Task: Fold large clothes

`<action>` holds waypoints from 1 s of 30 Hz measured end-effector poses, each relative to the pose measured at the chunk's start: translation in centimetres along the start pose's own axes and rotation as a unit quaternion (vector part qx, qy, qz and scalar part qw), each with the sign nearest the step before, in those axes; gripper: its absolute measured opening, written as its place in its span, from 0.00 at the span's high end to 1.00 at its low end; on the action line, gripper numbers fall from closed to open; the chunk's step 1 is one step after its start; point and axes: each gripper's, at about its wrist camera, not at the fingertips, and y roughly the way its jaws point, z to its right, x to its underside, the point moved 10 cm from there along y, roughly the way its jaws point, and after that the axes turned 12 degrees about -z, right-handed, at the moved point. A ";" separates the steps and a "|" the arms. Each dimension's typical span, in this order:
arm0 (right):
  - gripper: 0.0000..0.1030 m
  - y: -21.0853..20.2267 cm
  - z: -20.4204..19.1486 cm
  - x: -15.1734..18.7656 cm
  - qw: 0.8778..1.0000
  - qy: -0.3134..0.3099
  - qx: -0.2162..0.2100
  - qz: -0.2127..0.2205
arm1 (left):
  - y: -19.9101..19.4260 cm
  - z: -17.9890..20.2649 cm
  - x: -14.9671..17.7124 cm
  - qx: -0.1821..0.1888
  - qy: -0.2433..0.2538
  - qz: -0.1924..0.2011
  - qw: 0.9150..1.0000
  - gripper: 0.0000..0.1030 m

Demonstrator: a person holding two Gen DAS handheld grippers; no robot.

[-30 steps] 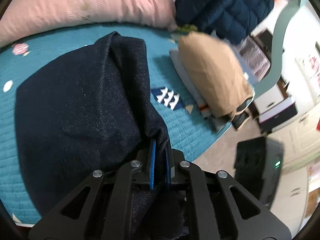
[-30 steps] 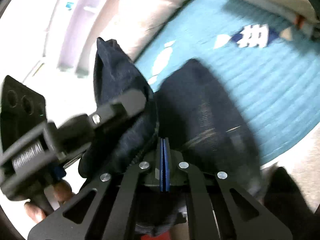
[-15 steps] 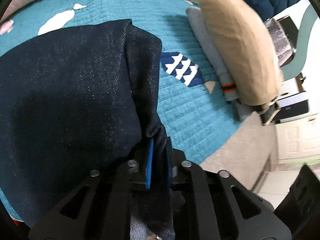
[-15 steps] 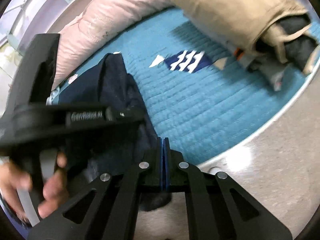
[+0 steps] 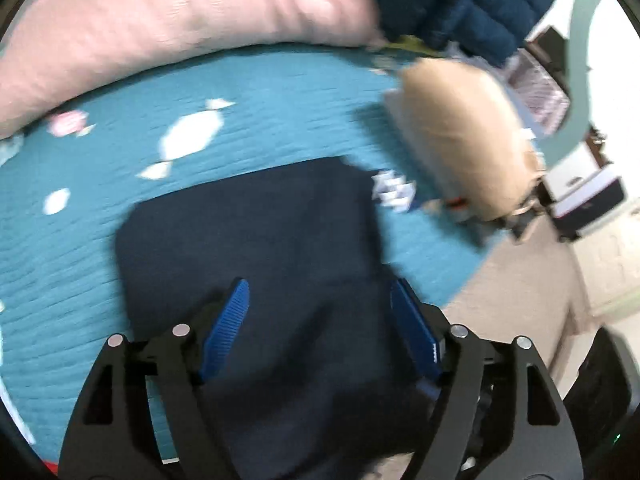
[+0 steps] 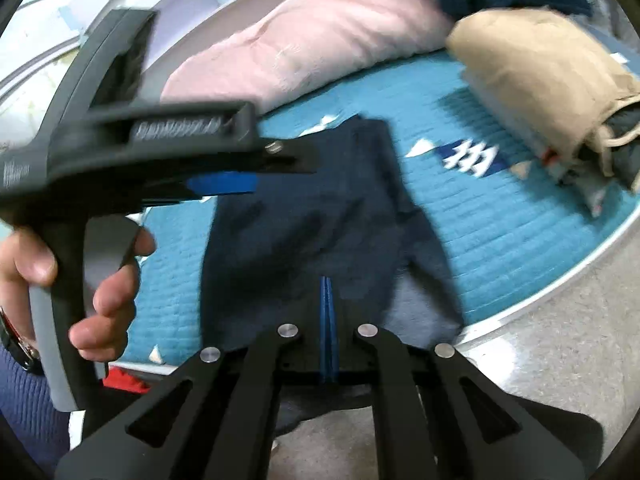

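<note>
The left tongs (image 5: 320, 320) gaped wide, holding nothing; the right tongs (image 6: 328, 328) pinched the jeans (image 6: 312, 216), which stretched toward 12 o'clock.

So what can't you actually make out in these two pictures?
- Left wrist view: the near edge of the dark garment is hidden under the open left gripper.
- Right wrist view: the right gripper is shut, but whether cloth sits between its fingers is hidden by its own frame.
- Both views: motion blur hides the clothes beneath the tan bundle.
</note>
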 end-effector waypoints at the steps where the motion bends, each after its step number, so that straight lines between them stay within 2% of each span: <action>1: 0.96 1.8 0.7 0.8 0.999 -0.001 0.026 -0.023 | 0.1 -1.7 1.0 -0.012 -0.021 -0.005 1.000 0.27; 3: 0.97 4.2 2.4 2.0 0.997 0.004 0.062 -0.054 | 0.2 -4.0 3.0 -0.023 -0.049 -0.005 0.999 0.27; 4: 1.00 5.3 4.1 2.8 0.994 0.013 0.084 -0.065 | 0.2 -5.1 4.4 -0.031 -0.059 -0.003 0.998 0.27; 7: 1.00 6.9 7.5 3.9 0.992 0.049 0.088 -0.081 | 1.4 -6.4 9.6 -0.044 -0.067 -0.011 0.997 0.27; 8: 1.00 7.0 7.9 3.9 0.991 0.058 0.085 -0.085 | 1.8 -6.1 10.4 -0.044 -0.073 -0.007 0.996 0.27; 11: 1.00 6.4 7.5 3.7 0.989 0.069 0.087 -0.094 | 2.1 -5.8 12.9 -0.001 -0.104 0.010 0.995 0.27; 13: 0.97 4.3 6.5 2.2 0.993 0.079 0.056 -0.070 | 2.0 -5.5 13.0 0.001 -0.105 0.028 0.994 0.27; 17: 0.94 -1.0 5.3 -4.9 0.997 0.043 0.052 0.041 | 0.6 -4.9 10.6 -0.013 -0.075 0.060 0.995 0.27; 19: 0.94 -1.0 5.2 -8.4 0.997 0.024 0.052 0.060 | -0.2 -5.0 9.6 -0.023 -0.067 0.076 0.995 0.27; 20: 0.94 -0.3 5.2 -10.1 0.997 0.025 0.029 0.060 | -0.3 -5.0 9.2 -0.027 -0.065 0.081 0.994 0.27; 23: 0.95 3.5 6.4 -13.2 0.999 0.019 0.041 0.029 | 0.4 -4.8 8.5 -0.027 -0.057 0.070 0.996 0.26; 24: 0.96 6.0 7.7 -13.8 0.999 0.036 0.036 -0.002 | 0.6 -4.7 8.6 -0.020 -0.055 0.070 0.996 0.26; 26: 1.00 8.5 10.0 -13.7 0.996 0.049 0.072 -0.030 | 0.9 -5.1 9.5 -0.030 -0.060 0.066 0.996 0.26; 27: 0.98 9.5 11.6 -13.2 0.992 0.063 0.102 -0.049 | 1.2 -5.4 10.2 -0.030 -0.060 0.060 0.996 0.26; 28: 0.95 10.2 12.9 -12.7 0.989 0.077 0.109 -0.061 | 1.5 -5.7 11.3 -0.029 -0.065 0.051 0.996 0.26; 29: 0.98 10.1 13.6 -12.2 0.990 0.094 0.082 -0.059 | 1.6 -6.0 12.2 -0.024 -0.069 0.045 0.996 0.26; 30: 0.97 8.8 13.7 -12.0 0.991 0.100 0.074 -0.044 | 1.7 -6.4 13.2 -0.018 -0.077 0.040 0.996 0.26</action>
